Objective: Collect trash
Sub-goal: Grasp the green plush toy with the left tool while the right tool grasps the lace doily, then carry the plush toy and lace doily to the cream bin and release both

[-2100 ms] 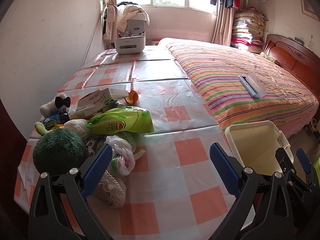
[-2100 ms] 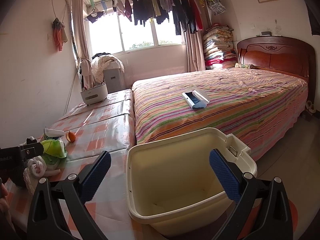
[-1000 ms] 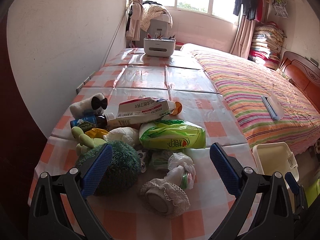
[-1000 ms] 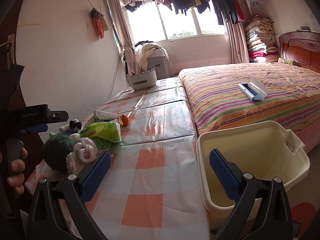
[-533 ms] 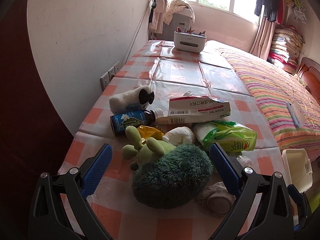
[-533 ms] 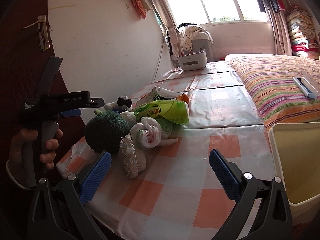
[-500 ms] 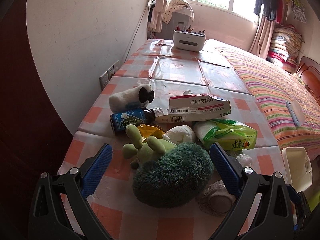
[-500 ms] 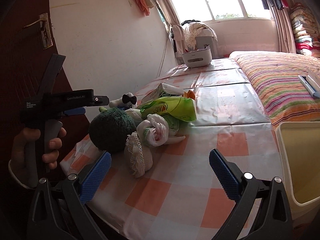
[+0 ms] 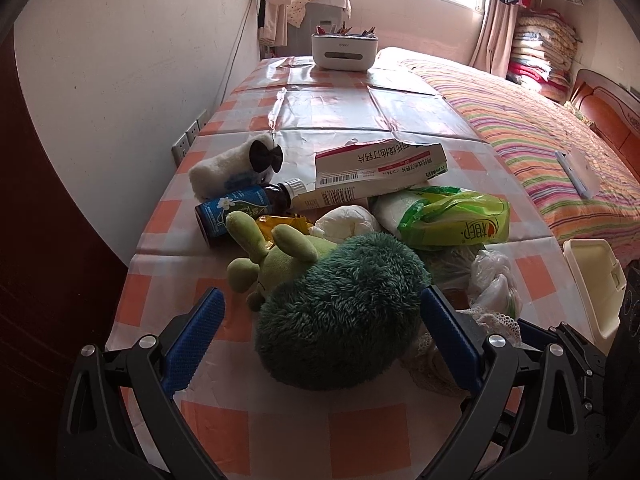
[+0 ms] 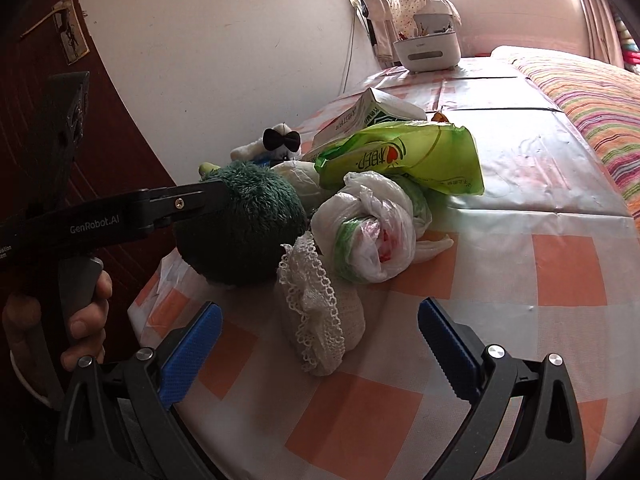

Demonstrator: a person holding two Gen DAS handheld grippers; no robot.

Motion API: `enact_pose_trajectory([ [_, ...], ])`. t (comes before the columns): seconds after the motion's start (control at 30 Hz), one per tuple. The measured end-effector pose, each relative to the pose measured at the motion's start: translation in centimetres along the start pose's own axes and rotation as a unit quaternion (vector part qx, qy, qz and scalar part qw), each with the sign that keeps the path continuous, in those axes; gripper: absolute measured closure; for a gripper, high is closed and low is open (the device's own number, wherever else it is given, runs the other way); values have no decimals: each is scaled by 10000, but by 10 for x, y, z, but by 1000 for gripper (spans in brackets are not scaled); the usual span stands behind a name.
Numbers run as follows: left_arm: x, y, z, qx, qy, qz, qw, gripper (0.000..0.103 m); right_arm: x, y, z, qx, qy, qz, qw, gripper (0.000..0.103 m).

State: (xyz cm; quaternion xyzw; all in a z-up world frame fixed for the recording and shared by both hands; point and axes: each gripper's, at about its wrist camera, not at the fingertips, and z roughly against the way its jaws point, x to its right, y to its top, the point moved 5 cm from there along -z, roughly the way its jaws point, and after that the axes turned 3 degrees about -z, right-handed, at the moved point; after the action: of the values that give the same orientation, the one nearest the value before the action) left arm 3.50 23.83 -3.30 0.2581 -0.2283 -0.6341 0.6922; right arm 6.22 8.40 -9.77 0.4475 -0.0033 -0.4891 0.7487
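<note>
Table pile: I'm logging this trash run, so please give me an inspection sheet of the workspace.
Surface: checked tablecloth, creased.
Job's things: knotted plastic bag, green packet, carton, bottle; cream bin off the table's edge.
Clutter: green plush, white plush, lace item.
Grippers: left gripper and right gripper open, empty.
Cables: one down the wall.
Surroundings: striped bed.

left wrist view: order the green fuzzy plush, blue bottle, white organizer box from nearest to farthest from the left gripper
1. green fuzzy plush, between the left gripper jaws.
2. blue bottle, mid-table, left.
3. white organizer box, far end by the window.
</note>
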Motion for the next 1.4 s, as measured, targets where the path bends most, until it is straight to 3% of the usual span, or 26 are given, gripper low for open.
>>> enact_pose_trajectory([
  [0.1,-5,-1,-4,-75,-147,212,9996,7,0,3,-7,-109,18,-33,9999,14],
  [0.2,-7,-2,-7,-114,-268,338,9990,7,1,1,-15,-331,54,-78,9994,38],
  [0.27,-8,-2,-8,-115,-270,348,9990,7,1,0,-16,-340,77,-70,9994,44],
  [0.3,-7,-2,-8,-118,-271,341,9990,7,0,0,-17,-378,99,-46,9992,57],
  [0.33,-6,-2,-9,-120,-274,342,9990,7,1,-1,-17,-380,99,-36,9992,59],
  [0.63,-5,-4,-8,-64,-332,346,9988,7,8,-7,16,-37,305,-197,9993,62],
  [0.87,-3,-6,-17,-108,-477,520,9975,7,20,-3,47,479,80,-158,9987,62],
  [0.93,-1,-5,-18,-58,-539,601,9967,13,20,-2,55,611,66,-123,9980,62],
  [0.97,0,-5,-19,-45,-653,657,9957,21,20,-1,59,666,60,-118,9977,62],
  [1.1,3,-2,-17,76,-516,684,9963,29,22,2,71,866,13,-106,9962,62],
  [1.4,30,8,11,777,-402,432,9952,33,36,9,101,1349,-231,-166,9904,62],
])
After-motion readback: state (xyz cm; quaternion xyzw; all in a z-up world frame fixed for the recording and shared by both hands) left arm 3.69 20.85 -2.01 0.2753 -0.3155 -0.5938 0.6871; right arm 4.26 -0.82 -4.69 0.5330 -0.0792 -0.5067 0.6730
